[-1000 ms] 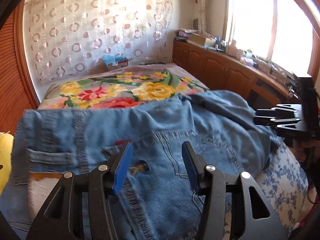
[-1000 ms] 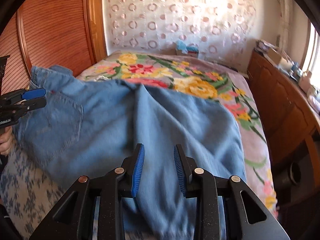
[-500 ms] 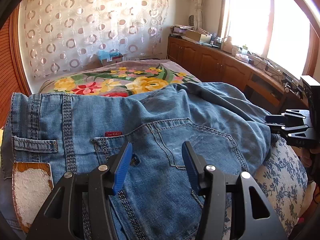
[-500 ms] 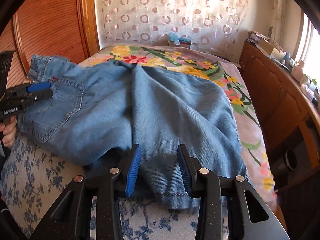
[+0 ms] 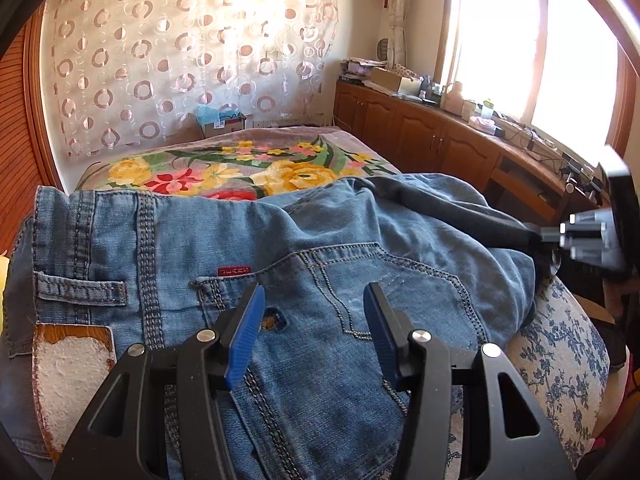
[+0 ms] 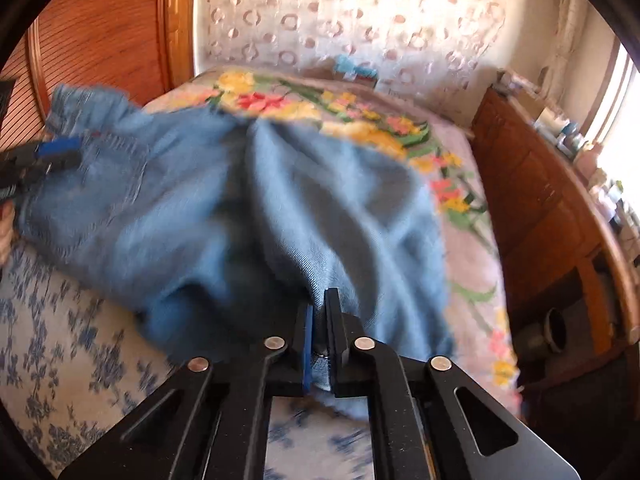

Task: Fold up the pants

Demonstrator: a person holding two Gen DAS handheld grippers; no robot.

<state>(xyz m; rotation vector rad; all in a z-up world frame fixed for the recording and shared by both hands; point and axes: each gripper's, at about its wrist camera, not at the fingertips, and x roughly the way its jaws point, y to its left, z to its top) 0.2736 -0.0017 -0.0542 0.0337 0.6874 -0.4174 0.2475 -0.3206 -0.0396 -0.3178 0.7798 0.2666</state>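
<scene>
The right gripper (image 6: pixel 318 334) pinches the jeans (image 6: pixel 248 208) hem near the bed (image 6: pixel 52 344) edge. The left gripper (image 5: pixel 314 332) hovers with fingers apart over the back pocket. The right view is blurred.

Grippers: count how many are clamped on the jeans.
1. The right gripper pinches the jeans at a leg end; the left gripper hovers open above the back pocket.

The right gripper (image 6: pixel 318 320), whose fingers (image 6: pixel 307 344) stood apart over the jeans (image 6: pixel 224 216) a second ago, has clamped them onto the near hem of a trouser leg, denim pinched between the pads. The cloth there now bunches into folds running toward the grip. In the left wrist view, the right gripper (image 5: pixel 560 236) now pulls a taut dark ridge of denim.
</scene>
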